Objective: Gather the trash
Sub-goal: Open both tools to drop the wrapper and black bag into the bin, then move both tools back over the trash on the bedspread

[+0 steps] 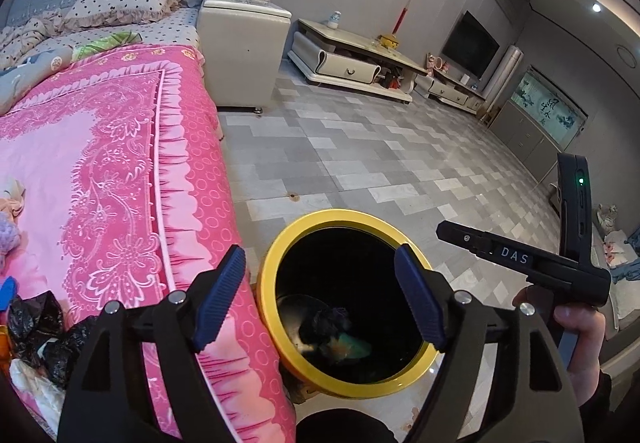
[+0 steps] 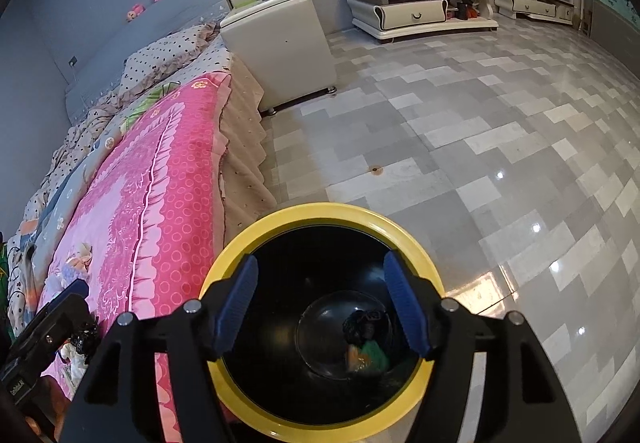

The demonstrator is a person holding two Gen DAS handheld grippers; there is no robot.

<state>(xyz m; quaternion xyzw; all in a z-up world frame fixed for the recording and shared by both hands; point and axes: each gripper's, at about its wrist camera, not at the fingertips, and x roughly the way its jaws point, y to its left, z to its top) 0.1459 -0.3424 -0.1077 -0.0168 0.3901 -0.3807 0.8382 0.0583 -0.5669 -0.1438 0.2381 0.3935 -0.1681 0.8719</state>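
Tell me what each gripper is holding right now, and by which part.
Nothing is held. The left gripper and right gripper are both open and empty above the yellow-rimmed black trash bin.

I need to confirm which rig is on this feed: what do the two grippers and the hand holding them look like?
Both the left gripper and the right gripper have matte black angular linkage arms with silver pivot bolts and blue ribbed finger pads. Seen from the left wrist camera, the right unit's black body carries white "DAS" lettering and a green indicator light. The bare hand gripping it ends in a dark sleeve. No cables show.

a home bedroom: pink-quilted bed (image 1: 120, 147), nightstand (image 1: 244, 43), tv cabinet (image 1: 352, 63), tiled floor (image 1: 360, 163)
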